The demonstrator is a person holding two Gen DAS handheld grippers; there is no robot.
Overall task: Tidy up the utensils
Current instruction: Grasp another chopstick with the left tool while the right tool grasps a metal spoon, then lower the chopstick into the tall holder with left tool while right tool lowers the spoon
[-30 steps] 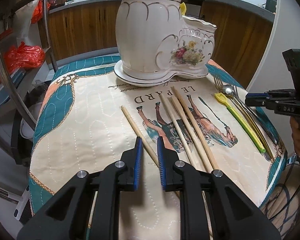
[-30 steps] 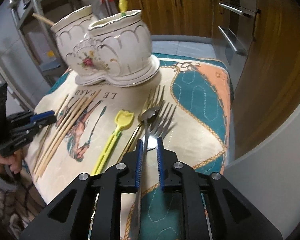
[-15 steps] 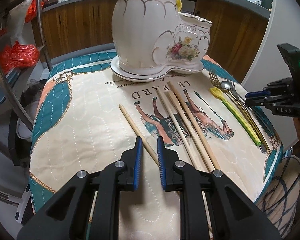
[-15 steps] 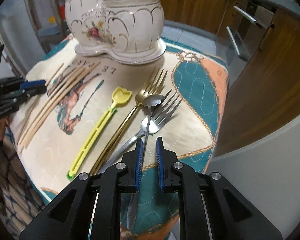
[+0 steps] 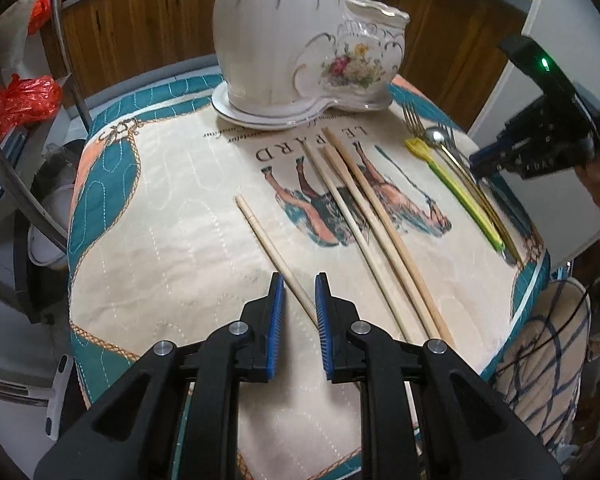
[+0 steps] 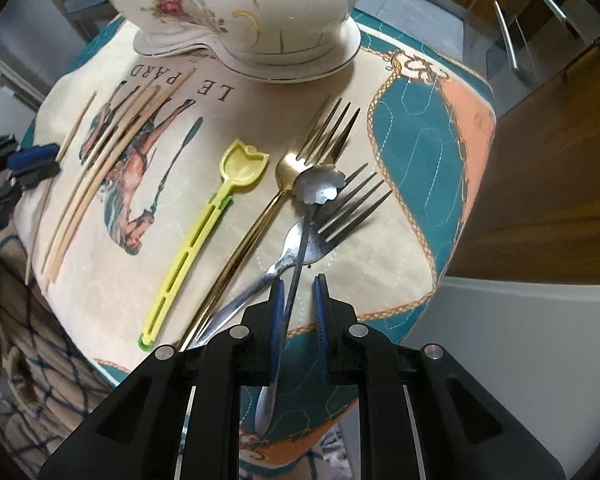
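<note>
A white ceramic boot-shaped holder with gold trim and a flower print stands at the far side of the cloth-covered table; it also shows in the right wrist view. My left gripper is open, its jaws on either side of a lone wooden chopstick. Three more chopsticks lie to its right. My right gripper is open around the handle of a silver spoon, which lies over a silver fork. A gold fork and a yellow plastic utensil lie beside it.
The table is small and round, under a quilted cloth with a teal border. Wooden cabinets stand behind it. A metal rack with red bags is at the left. A white surface is close on the right.
Both grippers have moved forward and down toward the table. The left gripper's jaws have closed in around the lone chopstick, the right's around the spoon handle. Both jaws have opened slightly.
</note>
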